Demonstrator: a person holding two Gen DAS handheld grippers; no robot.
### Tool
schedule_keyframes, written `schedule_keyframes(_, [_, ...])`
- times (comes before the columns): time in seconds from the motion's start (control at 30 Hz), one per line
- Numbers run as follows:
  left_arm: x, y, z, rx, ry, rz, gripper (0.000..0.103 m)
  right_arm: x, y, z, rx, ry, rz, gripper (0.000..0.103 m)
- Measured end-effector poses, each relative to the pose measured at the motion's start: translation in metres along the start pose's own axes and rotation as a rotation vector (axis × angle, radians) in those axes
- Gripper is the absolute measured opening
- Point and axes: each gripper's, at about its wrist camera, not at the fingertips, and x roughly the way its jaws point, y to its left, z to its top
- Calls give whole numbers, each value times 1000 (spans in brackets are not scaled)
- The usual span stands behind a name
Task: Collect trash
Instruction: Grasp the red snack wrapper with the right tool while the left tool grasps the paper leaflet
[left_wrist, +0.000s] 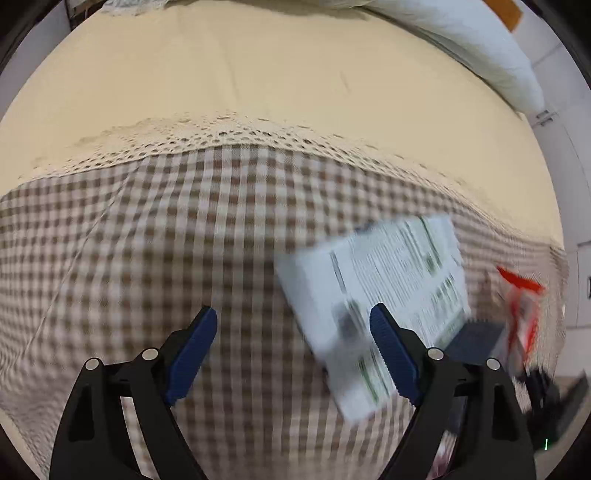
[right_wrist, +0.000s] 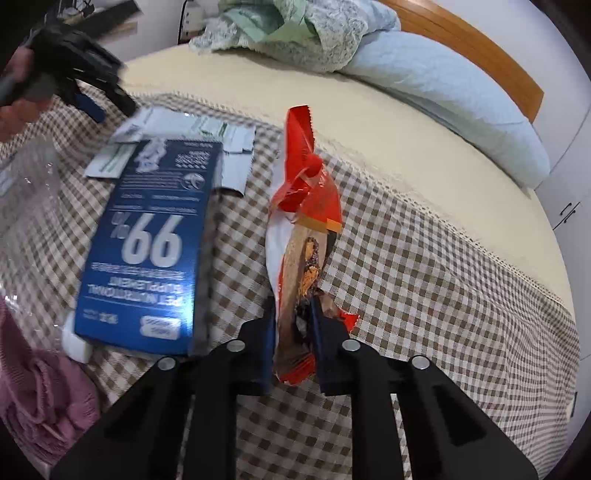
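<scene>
The right gripper (right_wrist: 293, 325) has its jaws pinched on the lower end of a crumpled red and orange plastic snack wrapper (right_wrist: 306, 229). The rest of the wrapper trails away from the jaws across the brown and white checked cloth (right_wrist: 424, 295) that covers this end of the bed. The grip sits low on the wrapper, probably because that flattened end is the easiest part to catch against soft fabric.

Just beside the wrapper on its left lies a flat dark blue cardboard box printed with a large white "99" (right_wrist: 147, 254). It partly overlaps a white printed paper leaflet or flattened carton (right_wrist: 229, 144), which pokes out from under its far end.

The left gripper (left_wrist: 293, 332) hovers over the checked cloth with its jaws spread wide and nothing between them. Its right finger crosses the edge of the same white printed paper (left_wrist: 388, 288) (blurred, so the print cannot be read). My guess is that it is lining up for that paper or the box.

Beyond the cloth's lace border lie a plain cream bedspread (left_wrist: 258, 74) and a pale blue quilted pillow (right_wrist: 443, 96) against the orange wooden headboard (right_wrist: 480, 48). A pink knitted fabric (right_wrist: 40, 391) sits at the left edge of the right wrist view. No bin or bag shows.
</scene>
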Motion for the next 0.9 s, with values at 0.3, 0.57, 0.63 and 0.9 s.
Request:
schedule_keyframes(0.3, [-5, 5, -22, -112, -59, -169, 10, -62, -12, -46, 151, -35, -44, 11])
schedule_keyframes(0.57, [-116, -14, -82, -51, -284, -207, 0, -114, -8, -75, 183, -66, -108, 10])
schedule_keyframes(0.63, [-160, -22, -106, -10, -359, -214, 0, -132, -1, -81, 184, -90, -128, 9])
schedule_keyframes(0.9, [-359, -68, -256, 188, -572, -152, 0, -277, 34, -138, 258, -233, -68, 7])
